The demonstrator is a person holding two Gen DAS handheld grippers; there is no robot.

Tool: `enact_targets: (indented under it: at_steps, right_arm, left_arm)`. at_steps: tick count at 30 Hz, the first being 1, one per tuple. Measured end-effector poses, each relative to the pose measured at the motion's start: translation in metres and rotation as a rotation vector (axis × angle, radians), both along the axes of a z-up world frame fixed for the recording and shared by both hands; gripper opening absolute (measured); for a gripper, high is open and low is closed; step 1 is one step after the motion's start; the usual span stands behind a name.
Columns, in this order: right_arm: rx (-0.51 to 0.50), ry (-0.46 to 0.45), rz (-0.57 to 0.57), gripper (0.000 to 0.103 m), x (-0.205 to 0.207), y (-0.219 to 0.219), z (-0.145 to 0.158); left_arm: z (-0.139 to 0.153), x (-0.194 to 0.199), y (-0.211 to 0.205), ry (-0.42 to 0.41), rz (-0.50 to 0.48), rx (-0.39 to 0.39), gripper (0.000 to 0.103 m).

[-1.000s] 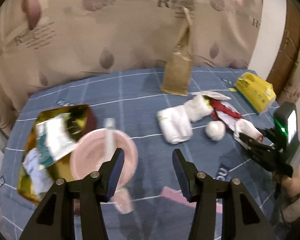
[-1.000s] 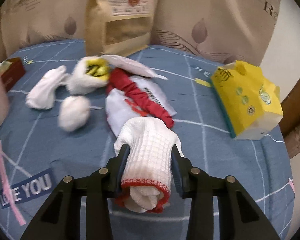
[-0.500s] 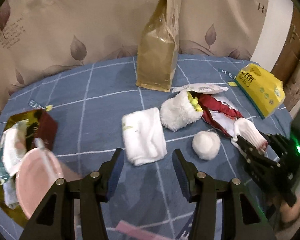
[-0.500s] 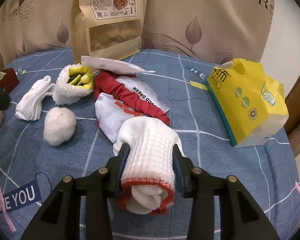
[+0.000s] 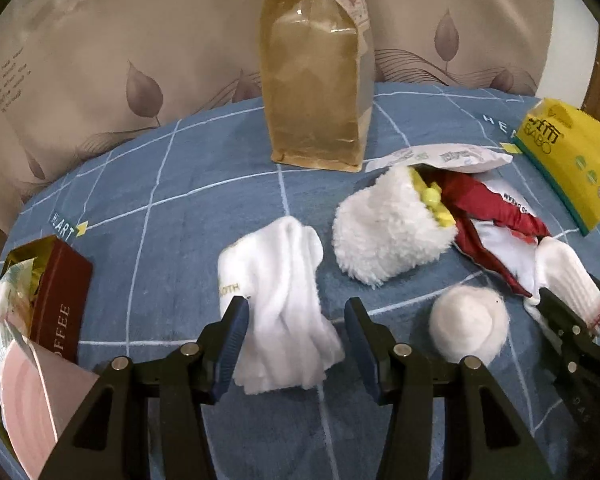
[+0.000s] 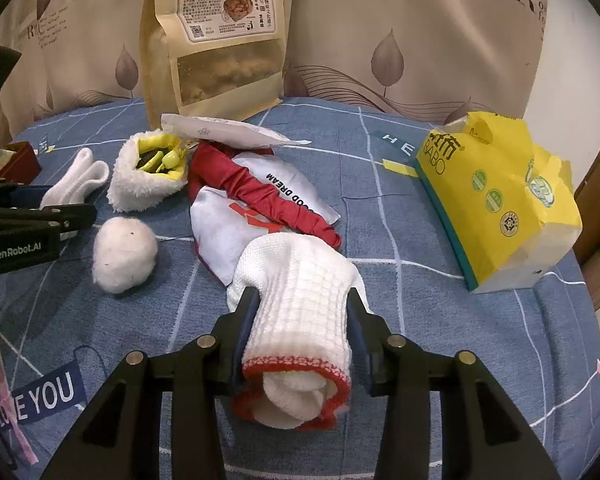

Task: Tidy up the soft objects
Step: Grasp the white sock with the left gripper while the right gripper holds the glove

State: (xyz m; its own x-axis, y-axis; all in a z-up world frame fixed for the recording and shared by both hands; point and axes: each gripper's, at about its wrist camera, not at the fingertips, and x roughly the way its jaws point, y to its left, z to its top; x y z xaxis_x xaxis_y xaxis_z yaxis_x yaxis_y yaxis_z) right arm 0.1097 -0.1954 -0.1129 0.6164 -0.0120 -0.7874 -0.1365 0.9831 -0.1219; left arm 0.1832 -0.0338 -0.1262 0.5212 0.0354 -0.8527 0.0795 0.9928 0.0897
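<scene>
In the right wrist view, the right tool (image 6: 300, 314) sits at the lower middle of the frame, clamped on a rolled white knit glove (image 6: 298, 312) with a red cuff; both pads press against the roll. The glove lies on the blue checked cloth (image 6: 420, 320), its far end touching a red and white pouch (image 6: 256, 204) above it. At the middle left lie a white fluffy ball (image 6: 124, 254) and, above that, a fluffy white slipper (image 6: 148, 176) with yellow lining. A yellow tissue pack (image 6: 496, 200) fills the right side, and a snack bag (image 6: 220, 40) stands at the top. In the left wrist view, the left tool (image 5: 294, 338) stands with its fingers apart at the bottom middle, a folded white sock (image 5: 280, 308) lying between them, the pads not pressing on it. A red coffee box (image 5: 60, 300) sits at the left edge.
</scene>
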Motion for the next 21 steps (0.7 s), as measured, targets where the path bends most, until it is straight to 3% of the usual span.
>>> enact_targets:
  at_steps: [2, 3, 7, 21]
  right_arm:
    - [0.003, 0.000, 0.000, 0.041, 0.000, 0.000, 0.000]
    - [0.003, 0.000, 0.000, 0.041, 0.000, 0.000, 0.000]
    - [0.004, 0.000, -0.001, 0.041, 0.000, 0.000, 0.000]
    - [0.004, -0.001, -0.001, 0.041, -0.001, 0.000, 0.000]
  left_arm:
    - [0.000, -0.001, -0.001, -0.004, -0.011, -0.002, 0.042]
    - [0.000, -0.002, -0.001, -0.006, -0.013, 0.009, 0.031]
    - [0.004, -0.003, 0.004, 0.003, -0.024, -0.029, 0.018]
    - [0.023, -0.021, 0.024, 0.054, -0.044, -0.181, 0.015]
